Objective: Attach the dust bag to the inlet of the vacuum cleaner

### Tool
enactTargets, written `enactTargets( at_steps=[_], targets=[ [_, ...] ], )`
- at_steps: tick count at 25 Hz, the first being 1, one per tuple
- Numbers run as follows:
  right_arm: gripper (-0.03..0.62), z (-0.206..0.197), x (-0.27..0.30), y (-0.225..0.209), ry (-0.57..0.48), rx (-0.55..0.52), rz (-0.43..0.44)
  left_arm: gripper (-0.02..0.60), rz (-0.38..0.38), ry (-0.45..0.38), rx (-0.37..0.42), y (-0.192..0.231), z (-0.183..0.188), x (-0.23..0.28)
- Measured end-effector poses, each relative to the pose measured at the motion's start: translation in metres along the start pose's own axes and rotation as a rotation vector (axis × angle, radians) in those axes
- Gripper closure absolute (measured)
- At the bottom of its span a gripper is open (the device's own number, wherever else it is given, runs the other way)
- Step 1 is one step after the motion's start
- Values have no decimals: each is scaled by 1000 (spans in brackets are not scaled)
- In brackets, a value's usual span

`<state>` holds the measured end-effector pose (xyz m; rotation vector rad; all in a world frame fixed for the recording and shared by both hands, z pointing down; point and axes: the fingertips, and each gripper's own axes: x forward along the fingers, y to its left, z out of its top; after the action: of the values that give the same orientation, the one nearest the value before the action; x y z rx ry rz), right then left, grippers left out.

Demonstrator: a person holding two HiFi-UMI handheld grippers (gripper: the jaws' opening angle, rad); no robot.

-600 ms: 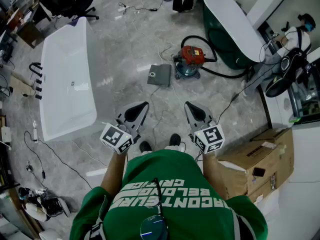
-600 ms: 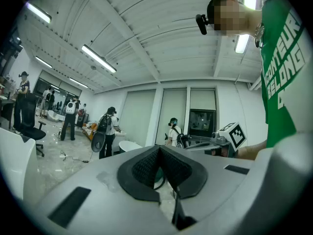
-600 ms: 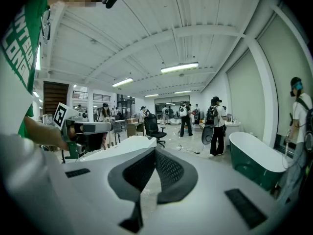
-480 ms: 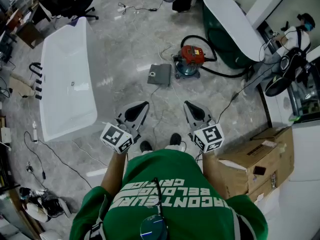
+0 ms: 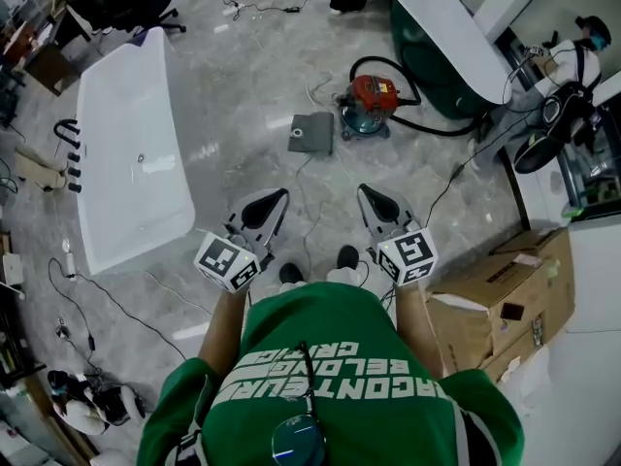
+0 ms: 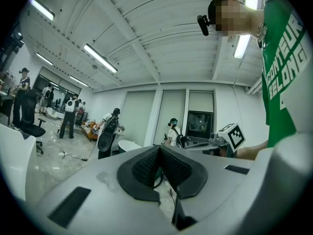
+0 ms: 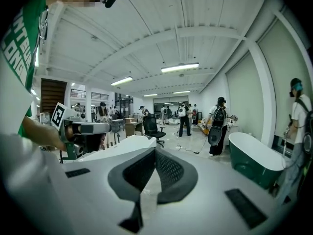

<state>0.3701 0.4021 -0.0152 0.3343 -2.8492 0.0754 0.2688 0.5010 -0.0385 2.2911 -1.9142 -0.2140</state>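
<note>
The red vacuum cleaner stands on the grey floor ahead of me, with its black hose looping to the right. Just left of it the flat grey dust bag lies on the floor. Both grippers are held level in front of my body, well short of the two and touching neither. My left gripper is shut with nothing between its pads. To its right, my right gripper is also shut and empty.
A long white bathtub lies to the left and a green one at the back right. Cardboard boxes stand close on my right. Thin cables run over the floor near my feet. Several people with backpacks stand farther off.
The whole scene sits a little higher in the head view than before. Both grippers keep the same pose, shut and empty, side by side in front of me.
</note>
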Motion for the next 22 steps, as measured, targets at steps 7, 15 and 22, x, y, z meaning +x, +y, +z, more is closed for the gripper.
enactTargets(
  at_steps=[7,15,22],
  targets=[
    [586,-6,14,23,17,22,-54,577,-16,23,-8,27,-9,-31],
    [586,-7,44,24,38,34,-63,577,-28,37,-42,57,-18,-23],
    [586,-6,106,-1,28,51,-52,577,-53,55,-16,107,-17,19]
  ],
)
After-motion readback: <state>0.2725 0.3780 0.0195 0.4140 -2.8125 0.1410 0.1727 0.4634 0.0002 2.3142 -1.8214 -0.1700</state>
